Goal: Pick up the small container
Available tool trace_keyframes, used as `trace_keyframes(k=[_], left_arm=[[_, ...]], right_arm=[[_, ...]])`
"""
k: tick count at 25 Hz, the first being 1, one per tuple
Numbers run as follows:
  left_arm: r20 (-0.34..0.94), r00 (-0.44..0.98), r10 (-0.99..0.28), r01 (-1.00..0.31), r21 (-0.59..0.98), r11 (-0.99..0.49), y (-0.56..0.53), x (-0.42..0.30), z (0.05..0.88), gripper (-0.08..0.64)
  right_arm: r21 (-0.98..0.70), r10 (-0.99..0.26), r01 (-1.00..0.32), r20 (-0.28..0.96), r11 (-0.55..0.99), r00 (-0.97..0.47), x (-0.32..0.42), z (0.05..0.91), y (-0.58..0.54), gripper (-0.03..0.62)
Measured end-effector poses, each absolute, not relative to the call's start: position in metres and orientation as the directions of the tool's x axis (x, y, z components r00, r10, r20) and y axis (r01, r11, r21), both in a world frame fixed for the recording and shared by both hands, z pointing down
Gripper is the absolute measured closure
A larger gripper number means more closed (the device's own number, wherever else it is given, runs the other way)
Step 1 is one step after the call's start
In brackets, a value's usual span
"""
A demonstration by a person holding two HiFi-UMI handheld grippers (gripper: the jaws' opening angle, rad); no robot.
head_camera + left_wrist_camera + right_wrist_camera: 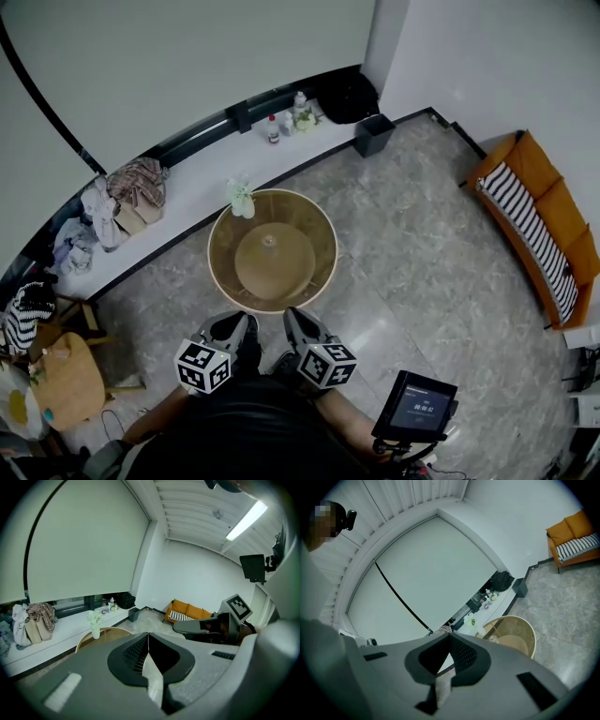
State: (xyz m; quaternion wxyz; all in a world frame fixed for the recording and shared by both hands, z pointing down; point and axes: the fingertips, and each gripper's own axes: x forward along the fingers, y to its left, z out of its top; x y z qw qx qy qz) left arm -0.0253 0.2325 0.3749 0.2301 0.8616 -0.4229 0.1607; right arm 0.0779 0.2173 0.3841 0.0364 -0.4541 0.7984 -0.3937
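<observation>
Head view shows the small container [269,241] as a tiny pale thing near the middle of a round tabletop [212,258]; it is too small to make out its shape or lid. The tabletop looks like clear glass inside a tan rim, with a round brown base showing through beneath the container.

A vase of white flowers [241,197] stands at the far left edge of the tabletop, beyond the container and apart from it. Nothing else on the glass can be made out.

The left gripper [232,328] and the right gripper [298,323] hang side by side over the grey stone floor, just short of the near rim and well apart from the container. In the left gripper view the left gripper's jaws are pressed together with nothing between them, and in the right gripper view the right gripper's jaws are likewise closed on nothing.

Behind the tabletop runs a white window ledge [197,187] with a heap of clothes [127,202], a few bottles [286,122] and a black bag [347,98]. A black bin [375,134] sits on the floor by the ledge's end. An orange sofa [539,220] with a striped cushion stands along the right wall, a wooden stool [61,380] is at the left, and a small screen [419,405] is near the person's right side
</observation>
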Motion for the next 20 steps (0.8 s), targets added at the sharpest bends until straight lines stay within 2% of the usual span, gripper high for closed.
trace_keyframes(k=[15, 20], left_arm=[[0.488, 0.642, -0.591, -0.763, 0.330, -0.556, 0.131, -0.032, 0.405, 0.558], [0.507, 0.639, -0.579, -0.761, 0.302, -0.574, 0.082, -0.043, 0.414, 0.558]], right_arm=[[-0.655, -0.756, -0.730, 0.373, 0.196, -0.538, 0.070, 0.412, 0.128, 0.586], [-0.653, -0.742, -0.737, 0.405, 0.174, -0.534, 0.058, 0.423, 0.089, 0.586]])
